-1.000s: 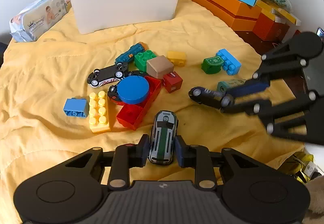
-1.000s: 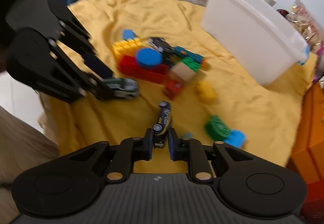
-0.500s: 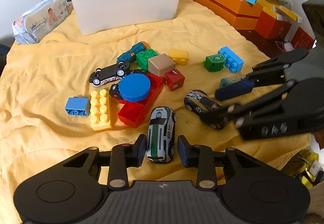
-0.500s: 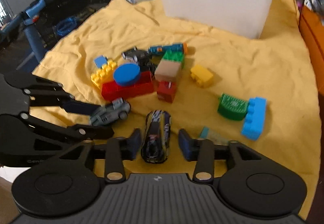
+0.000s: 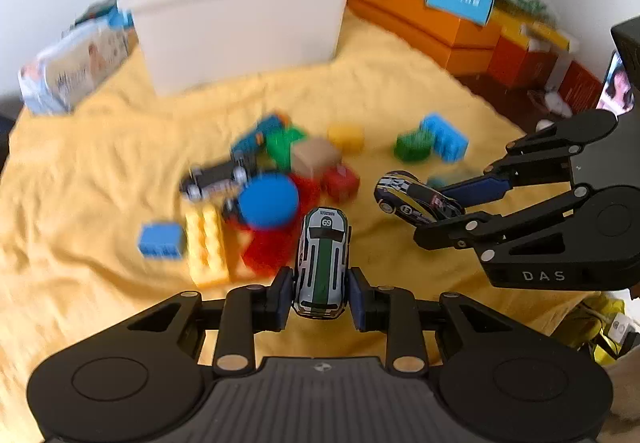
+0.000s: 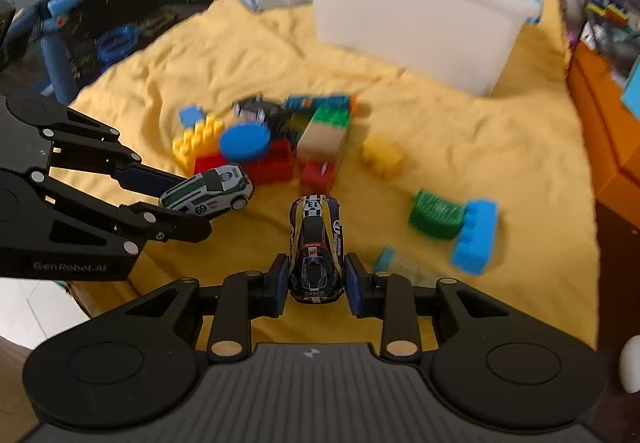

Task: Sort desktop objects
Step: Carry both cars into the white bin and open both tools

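My left gripper (image 5: 320, 297) is shut on a white and green toy car (image 5: 322, 263) numbered 69, held above the yellow cloth; it also shows in the right wrist view (image 6: 208, 190). My right gripper (image 6: 316, 285) is shut on a dark blue toy car (image 6: 316, 247) numbered 13, also seen in the left wrist view (image 5: 416, 199). A pile of toy blocks (image 5: 272, 199) with a blue disc (image 6: 244, 141) and a third toy car (image 5: 216, 177) lies mid-cloth. A white bin (image 5: 240, 19) stands behind it.
A green block (image 6: 436, 213) and a blue brick (image 6: 476, 237) lie to the right, a yellow block (image 6: 382, 157) near the pile. A wipes pack (image 5: 72, 69) lies left of the bin. Orange boxes (image 5: 448, 27) line the right side.
Both grippers closed on their cars and lifted them off the cloth. The view has shifted and blurred with the motion.
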Tool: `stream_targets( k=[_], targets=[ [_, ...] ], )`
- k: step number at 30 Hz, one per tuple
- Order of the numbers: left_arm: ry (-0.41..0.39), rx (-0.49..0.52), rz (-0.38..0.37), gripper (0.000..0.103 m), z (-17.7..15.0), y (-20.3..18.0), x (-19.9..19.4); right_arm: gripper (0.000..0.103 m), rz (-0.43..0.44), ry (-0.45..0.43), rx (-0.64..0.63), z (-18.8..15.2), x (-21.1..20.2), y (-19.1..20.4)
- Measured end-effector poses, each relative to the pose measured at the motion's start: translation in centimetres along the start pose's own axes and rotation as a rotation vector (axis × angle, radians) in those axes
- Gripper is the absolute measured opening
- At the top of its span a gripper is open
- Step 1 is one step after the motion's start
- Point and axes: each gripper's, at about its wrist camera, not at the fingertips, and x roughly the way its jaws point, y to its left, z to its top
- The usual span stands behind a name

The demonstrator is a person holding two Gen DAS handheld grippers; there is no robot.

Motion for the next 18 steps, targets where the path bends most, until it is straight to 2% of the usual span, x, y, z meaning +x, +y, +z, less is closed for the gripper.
stream_targets(
  k=[6, 11, 18],
  targets=[
    [-0.105, 0.021, -0.001, 0.032, 3.4, 1.1, -2.2, 0.032, -0.039, -0.090, 0.040, 2.6, -2.1, -1.5],
    [-0.186, 0.046, 0.009, 0.033, 7.0, 2.3, -2.9, 0.032, -0.081, -0.152, 0.043, 5.2, -2.3, -2.5],
    [-0.309, 0.088, 0.041, 0.033, 13.2, 4.7, -3.0, 0.032, -0.147, -0.279, 0.025, 11.3, -2.6, -4.2]
  ],
)
